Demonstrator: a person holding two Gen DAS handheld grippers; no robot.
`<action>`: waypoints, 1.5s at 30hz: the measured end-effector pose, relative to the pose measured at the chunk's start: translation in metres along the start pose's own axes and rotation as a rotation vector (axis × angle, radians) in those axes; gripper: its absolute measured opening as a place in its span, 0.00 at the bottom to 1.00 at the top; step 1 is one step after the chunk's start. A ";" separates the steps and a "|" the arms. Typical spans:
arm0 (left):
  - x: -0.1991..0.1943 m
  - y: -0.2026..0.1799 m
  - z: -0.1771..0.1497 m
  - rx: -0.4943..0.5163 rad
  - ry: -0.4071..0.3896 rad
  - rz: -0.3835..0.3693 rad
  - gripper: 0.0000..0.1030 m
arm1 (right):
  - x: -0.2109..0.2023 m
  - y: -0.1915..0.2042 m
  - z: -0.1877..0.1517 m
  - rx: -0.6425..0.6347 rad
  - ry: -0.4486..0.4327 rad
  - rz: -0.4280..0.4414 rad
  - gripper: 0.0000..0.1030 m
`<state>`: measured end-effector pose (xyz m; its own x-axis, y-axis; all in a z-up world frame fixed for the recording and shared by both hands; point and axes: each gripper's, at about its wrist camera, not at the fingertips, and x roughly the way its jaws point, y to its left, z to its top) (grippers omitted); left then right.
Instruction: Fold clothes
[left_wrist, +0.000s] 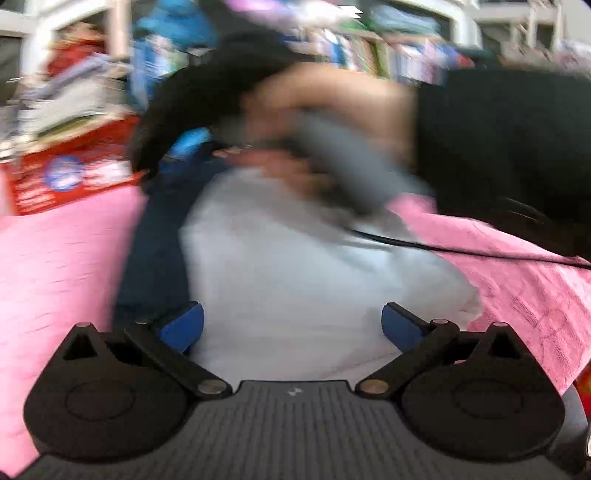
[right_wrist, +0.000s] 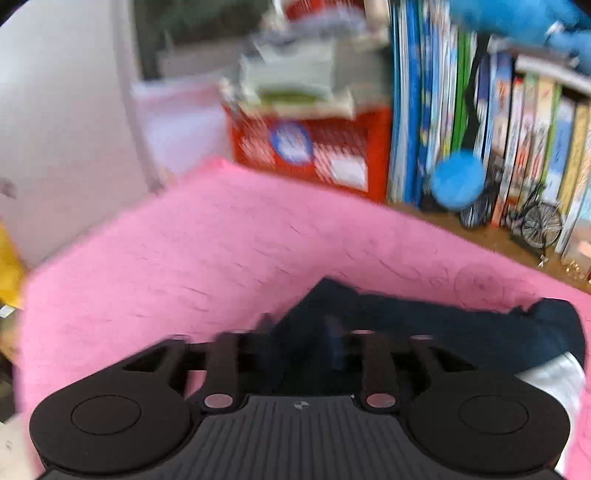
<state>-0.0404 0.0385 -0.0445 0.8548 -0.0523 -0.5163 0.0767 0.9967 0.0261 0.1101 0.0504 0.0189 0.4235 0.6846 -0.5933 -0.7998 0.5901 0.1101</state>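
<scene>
A white and navy garment (left_wrist: 295, 273) lies on the pink cloth (left_wrist: 55, 266). My left gripper (left_wrist: 291, 325) is open just above its white part and holds nothing. In the left wrist view the person's hand with the other gripper's grey handle (left_wrist: 343, 166) is blurred at the garment's far end. In the right wrist view the navy part of the garment (right_wrist: 424, 328) lies on the pink cloth (right_wrist: 221, 251), with a white bit (right_wrist: 550, 380) at the right. My right gripper (right_wrist: 301, 347) is blurred over the navy fabric, its fingers fairly close together; whether it grips the fabric does not show.
A red box (right_wrist: 314, 147) with stacked papers on it stands behind the pink cloth. A row of upright books (right_wrist: 498, 129), a blue ball (right_wrist: 458, 181) and a small model bicycle (right_wrist: 535, 218) stand at the back right. A black cable (left_wrist: 461, 251) crosses the cloth.
</scene>
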 end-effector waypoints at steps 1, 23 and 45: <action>-0.010 0.010 -0.003 -0.034 -0.008 0.002 1.00 | -0.024 0.002 -0.009 -0.012 -0.044 0.015 0.67; -0.018 0.104 0.039 -0.411 0.054 0.003 1.00 | -0.159 0.013 -0.189 0.228 -0.183 -0.023 0.84; 0.041 0.121 0.047 -0.442 0.304 -0.241 0.51 | -0.132 -0.103 -0.207 0.889 -0.215 0.229 0.33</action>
<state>0.0278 0.1539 -0.0219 0.6491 -0.3259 -0.6874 -0.0259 0.8936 -0.4481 0.0483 -0.1892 -0.0786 0.4362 0.8365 -0.3316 -0.2933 0.4806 0.8264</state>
